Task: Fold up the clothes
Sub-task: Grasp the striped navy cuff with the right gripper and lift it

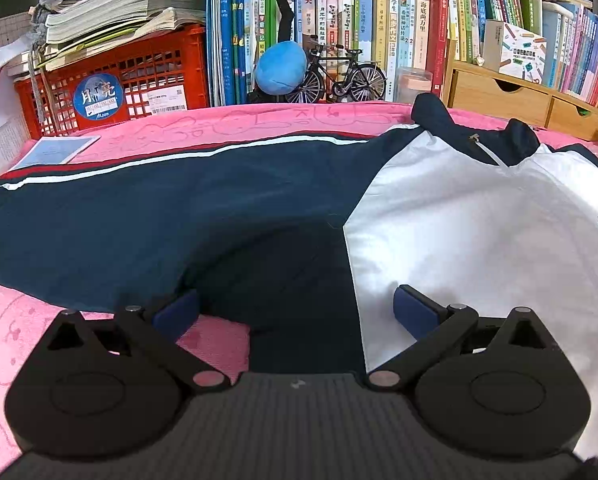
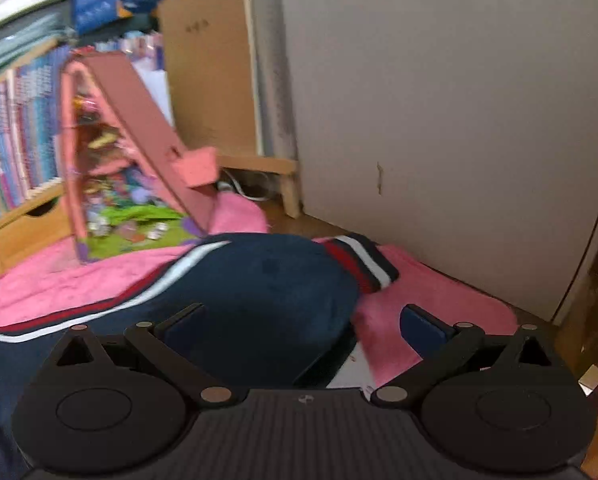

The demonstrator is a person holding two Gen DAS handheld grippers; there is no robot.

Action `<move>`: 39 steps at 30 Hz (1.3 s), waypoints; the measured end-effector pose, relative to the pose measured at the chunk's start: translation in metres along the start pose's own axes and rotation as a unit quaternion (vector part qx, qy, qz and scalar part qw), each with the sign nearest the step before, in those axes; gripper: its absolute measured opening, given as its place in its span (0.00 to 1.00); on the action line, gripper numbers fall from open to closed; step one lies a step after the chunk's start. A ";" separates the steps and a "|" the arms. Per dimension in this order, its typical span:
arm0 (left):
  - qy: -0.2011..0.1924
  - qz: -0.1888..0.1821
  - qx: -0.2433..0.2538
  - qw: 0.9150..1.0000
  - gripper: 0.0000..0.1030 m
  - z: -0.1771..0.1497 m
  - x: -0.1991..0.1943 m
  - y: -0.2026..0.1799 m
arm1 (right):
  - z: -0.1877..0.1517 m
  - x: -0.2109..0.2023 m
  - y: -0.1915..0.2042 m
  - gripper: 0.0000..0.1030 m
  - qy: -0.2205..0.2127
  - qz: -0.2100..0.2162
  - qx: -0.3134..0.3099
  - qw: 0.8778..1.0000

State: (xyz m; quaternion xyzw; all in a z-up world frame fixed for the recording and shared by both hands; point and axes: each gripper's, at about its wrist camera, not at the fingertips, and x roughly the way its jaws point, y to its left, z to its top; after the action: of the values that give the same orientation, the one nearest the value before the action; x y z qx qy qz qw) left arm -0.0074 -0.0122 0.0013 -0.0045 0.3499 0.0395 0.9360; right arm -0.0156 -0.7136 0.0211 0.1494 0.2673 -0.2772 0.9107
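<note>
Jacket: I am looking at a navy and white track jacket [image 1: 227,208] lying spread flat on the pink blanket [image 1: 27,320], front up, collar toward the bookshelf [image 1: 379,20].
Left claw: I am holding my left gripper [image 1: 297,308] wide apart and empty, low over the seam where the navy sleeve [image 1: 119,216] is meeting the white chest panel [image 1: 479,232]; one pad is hanging over navy cloth, the other over white.
Right claw: I am keeping my right gripper [image 2: 301,326] spread open too, gripping nothing, just above the other sleeve [image 2: 259,280], with its striped cuff [image 2: 363,264] lying ahead near the wall [image 2: 459,120]. This view is blurring, so finer detail is escaping me.
Handling: I am judging the cloth to be thin, light and limp, likely a slick woven shell, so it is going to sag and slide rather than hold a crease.
Where to grip: I am reckoning on pinching a single layer at an edge, the cuff on the right and the sleeve's lower edge or shoulder seam on the left, taking a deep bite so it is not slipping out.
Risk: I am watching against catching the blanket along with the sleeve.
</note>
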 end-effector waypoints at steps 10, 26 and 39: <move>-0.006 0.015 0.012 1.000 1.00 -0.001 -0.001 -0.006 | 0.018 0.054 -0.008 0.53 0.042 0.019 0.055 0.997; -0.004 0.012 0.007 1.000 1.00 0.000 -0.002 -0.003 | -0.002 -0.126 0.224 0.15 -0.040 0.426 -0.118 0.896; -0.003 0.016 -0.006 1.000 1.00 0.000 -0.003 0.001 | -0.155 -0.173 0.320 0.92 0.063 0.480 -0.325 0.812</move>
State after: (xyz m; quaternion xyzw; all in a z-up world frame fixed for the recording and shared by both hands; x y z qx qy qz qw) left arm -0.0099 -0.0117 0.0028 -0.0045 0.3472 0.0563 0.9361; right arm -0.0129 -0.3181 0.0336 -0.0285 0.2923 0.3084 0.9048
